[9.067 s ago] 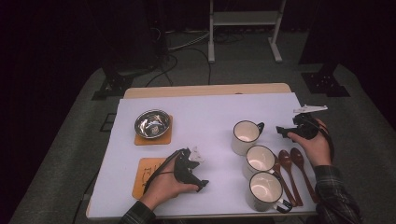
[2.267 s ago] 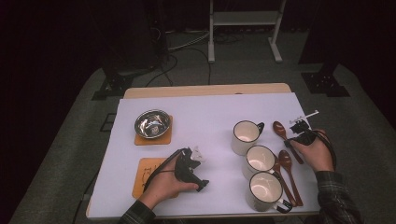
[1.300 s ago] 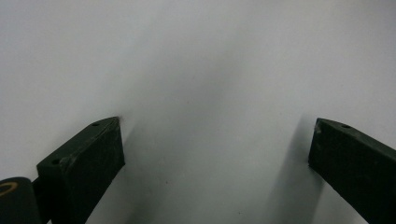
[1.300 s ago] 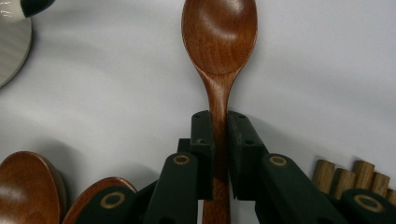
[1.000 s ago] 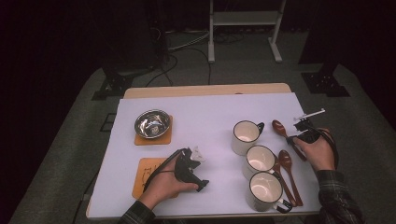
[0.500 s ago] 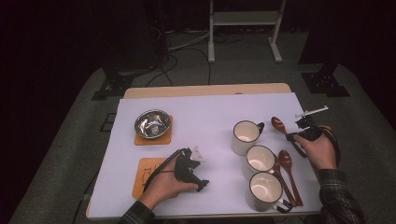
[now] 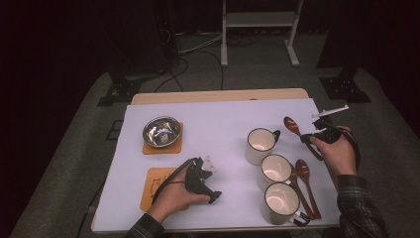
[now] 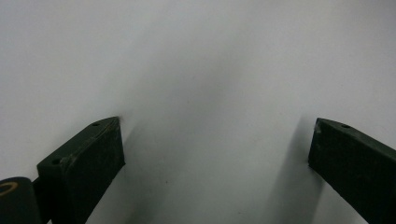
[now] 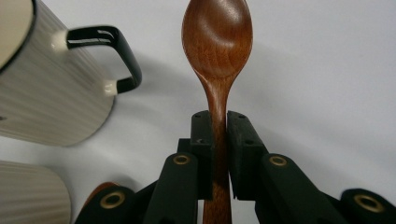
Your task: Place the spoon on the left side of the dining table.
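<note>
My right gripper [image 7: 313, 135] is shut on the handle of a wooden spoon [image 7: 291, 124] and holds it just above the table, right of the back mug [image 7: 260, 145]. In the right gripper view the jaws [image 9: 218, 119] pinch the spoon [image 9: 217, 42] mid-handle, its bowl pointing away, and the striped white mug [image 9: 42, 88] with a black handle stands at the left. My left gripper [image 7: 204, 179] rests on the white table near the front. Its jaws [image 8: 215, 140] stand wide open over bare tabletop with nothing between them.
Three white mugs stand in a diagonal row, with the middle mug [image 7: 275, 171] and front mug [image 7: 280, 201] nearer the edge. Two more wooden spoons [image 7: 303, 174] lie right of them. A steel bowl [image 7: 161, 131] sits on an orange coaster [image 7: 148, 148]; a second coaster [image 7: 154, 184] lies under my left hand.
My right gripper lifted one spoon from the group beside the mugs and has risen slightly with it over the last second. The left gripper has stayed put.
</note>
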Demonstrator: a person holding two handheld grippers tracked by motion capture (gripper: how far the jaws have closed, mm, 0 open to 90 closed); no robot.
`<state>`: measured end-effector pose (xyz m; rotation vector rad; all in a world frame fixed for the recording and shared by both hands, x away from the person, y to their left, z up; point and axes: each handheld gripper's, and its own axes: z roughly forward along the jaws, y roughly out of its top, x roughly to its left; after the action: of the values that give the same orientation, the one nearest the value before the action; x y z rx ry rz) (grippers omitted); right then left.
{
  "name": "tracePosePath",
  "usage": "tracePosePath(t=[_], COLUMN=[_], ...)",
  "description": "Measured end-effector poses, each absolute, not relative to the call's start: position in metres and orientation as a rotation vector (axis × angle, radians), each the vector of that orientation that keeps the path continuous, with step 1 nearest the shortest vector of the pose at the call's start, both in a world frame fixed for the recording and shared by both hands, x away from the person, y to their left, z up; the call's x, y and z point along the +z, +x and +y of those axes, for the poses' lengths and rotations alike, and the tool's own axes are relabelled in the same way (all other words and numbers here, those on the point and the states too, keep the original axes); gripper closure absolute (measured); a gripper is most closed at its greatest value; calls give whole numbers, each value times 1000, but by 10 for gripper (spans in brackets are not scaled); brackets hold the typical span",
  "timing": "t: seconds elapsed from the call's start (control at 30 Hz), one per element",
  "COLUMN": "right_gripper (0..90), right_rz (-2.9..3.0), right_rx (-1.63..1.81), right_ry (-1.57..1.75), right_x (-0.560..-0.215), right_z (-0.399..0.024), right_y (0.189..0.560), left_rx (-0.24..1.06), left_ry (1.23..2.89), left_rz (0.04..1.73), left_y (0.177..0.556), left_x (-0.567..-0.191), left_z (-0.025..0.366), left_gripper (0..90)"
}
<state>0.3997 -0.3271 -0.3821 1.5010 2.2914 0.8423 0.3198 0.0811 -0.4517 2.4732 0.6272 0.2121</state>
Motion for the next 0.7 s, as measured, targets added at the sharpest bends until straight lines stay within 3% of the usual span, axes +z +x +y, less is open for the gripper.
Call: tracePosePath(t=[0.7], right_gripper=[805], right_rz=[2312], right_rx=[900], right_ry=[1429], right_x=[-356], right_z=[-307], right_y=[407], left_rx=[215], left_ry=[2466], left_rz=[626], left_y=[319], left_x=[-452], left_z=[81], left_gripper=[20])
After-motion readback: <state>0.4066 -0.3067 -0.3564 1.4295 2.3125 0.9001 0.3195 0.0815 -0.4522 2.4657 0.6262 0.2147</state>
